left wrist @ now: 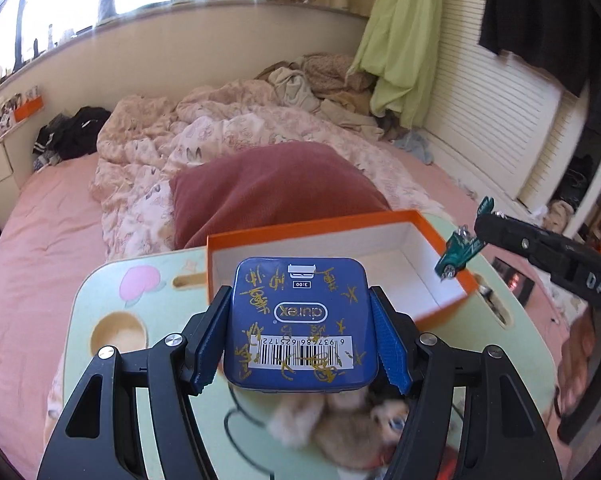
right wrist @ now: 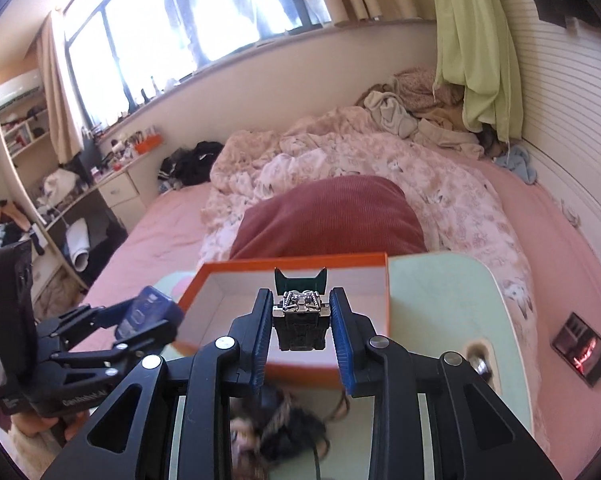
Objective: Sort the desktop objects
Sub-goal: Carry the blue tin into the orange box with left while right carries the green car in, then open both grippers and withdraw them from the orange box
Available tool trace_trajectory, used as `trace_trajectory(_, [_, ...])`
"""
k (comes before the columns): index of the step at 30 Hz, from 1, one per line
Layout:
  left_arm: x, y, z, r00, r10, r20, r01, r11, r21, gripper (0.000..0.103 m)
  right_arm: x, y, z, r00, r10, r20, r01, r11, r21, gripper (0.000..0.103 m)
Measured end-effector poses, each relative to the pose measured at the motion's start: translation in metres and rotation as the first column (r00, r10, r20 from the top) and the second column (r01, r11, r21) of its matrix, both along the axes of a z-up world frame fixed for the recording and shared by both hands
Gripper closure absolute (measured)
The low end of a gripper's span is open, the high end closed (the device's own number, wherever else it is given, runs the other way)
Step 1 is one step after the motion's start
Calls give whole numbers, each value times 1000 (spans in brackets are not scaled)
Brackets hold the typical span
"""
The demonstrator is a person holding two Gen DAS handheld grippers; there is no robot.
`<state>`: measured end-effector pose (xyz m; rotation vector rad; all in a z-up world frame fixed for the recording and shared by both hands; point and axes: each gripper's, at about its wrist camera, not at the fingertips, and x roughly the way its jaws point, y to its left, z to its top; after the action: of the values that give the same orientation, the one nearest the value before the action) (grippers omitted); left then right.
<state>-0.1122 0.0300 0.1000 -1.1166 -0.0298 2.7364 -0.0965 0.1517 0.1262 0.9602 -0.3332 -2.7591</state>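
Blue tin [left wrist: 300, 322] sits pinched flat between the pads of the left claw [left wrist: 300, 336], just short of the orange box [left wrist: 456, 280] ahead of it. Right claw [right wrist: 300, 320] pinches a green toy car [right wrist: 300, 316], its nose over the box's near rim. Both look ready to drop in: carry each fully past the rim, lower inside the walls, and keep the claws apart, releasing one at a time above the tabletop [left wrist: 100, 292].

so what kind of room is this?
A bedroom, most likely: an unmade bed with a rumpled duvet and red pillow, plus a small lap table standing on it.
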Motion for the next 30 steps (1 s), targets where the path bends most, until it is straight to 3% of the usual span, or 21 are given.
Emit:
trace_trajectory(4, [-31,-3,-25,995,49,84,-50,999,20,37,-36,-4,-25,994,-2,107,5,1000,-24,74])
trace_trajectory(6, [-24,-8,-24,996,78,45,-79,996,32,37,-35,-2,-28,994,-33,107,36,999,-31,72])
trace_trajectory(8, [-2,-14,-15,995,88,-51,-85,995,52,37,-25,1,-25,994,-71,79,74,997,-32,58])
trace_trajectory(10, [19,-17,-7,993,68,-99,-63,996,56,36,-9,-2,-18,997,-77,29,77,997,14,57])
trace_trajectory(13, [47,-20,-2,993,45,-106,-41,998,37,31,20,-10,-12,999,-51,-12,52,996,69,56])
trace_trajectory(15, [62,-21,-5,995,41,-95,-38,999,25,26,40,-12,-13,999,-29,-30,32,996,86,50])
trace_trajectory(17, [77,-23,-15,997,40,-61,-39,999,9,23,64,-14,-17,999,-8,-41,12,994,105,39])
trace_trajectory(21, [105,-33,-49,998,64,20,-63,997,-54,22,102,-15,-39,999,31,29,-35,986,161,37])
trace_trajectory(26, [130,-56,-91,976,193,104,-178,975,-135,22,137,-8,-86,992,6,123,-33,974,223,37])
trace_trajectory(28, [136,-62,-97,979,180,98,-172,981,-90,19,139,-5,-110,982,-16,187,-34,964,263,37])
trace_trajectory(30, [139,-62,-99,979,191,66,-184,978,-99,10,143,-6,-119,988,-50,145,4,953,303,26])
